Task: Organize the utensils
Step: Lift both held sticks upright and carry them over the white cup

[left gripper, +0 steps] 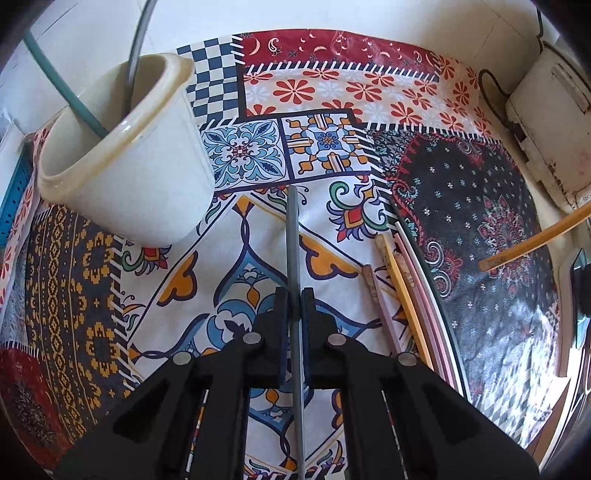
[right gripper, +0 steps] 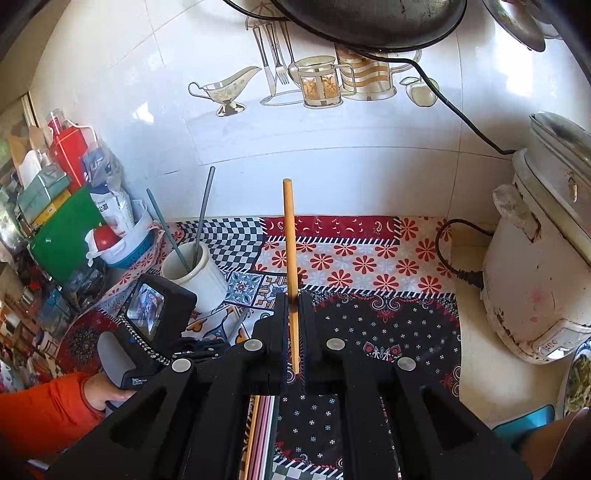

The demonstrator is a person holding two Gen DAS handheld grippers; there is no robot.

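My left gripper [left gripper: 294, 302] is shut on a grey chopstick [left gripper: 293, 236] and holds it above the patterned tablecloth [left gripper: 229, 258], right of a cream utensil cup [left gripper: 125, 158]. Two chopsticks, one grey and one teal, stand in the cup [right gripper: 195, 273]. Several loose chopsticks [left gripper: 410, 291] lie on the cloth to the right of the left gripper. My right gripper [right gripper: 294, 306] is shut on a yellow chopstick [right gripper: 290, 236] that points up, right of the cup. The yellow chopstick's tip also shows in the left wrist view [left gripper: 532, 240].
A white rice cooker [right gripper: 535, 258] with a black cord stands at the right against the tiled wall. Boxes, bottles and a small basket [right gripper: 122, 247] crowd the left behind the cup. A dark pan [right gripper: 369, 18] hangs above.
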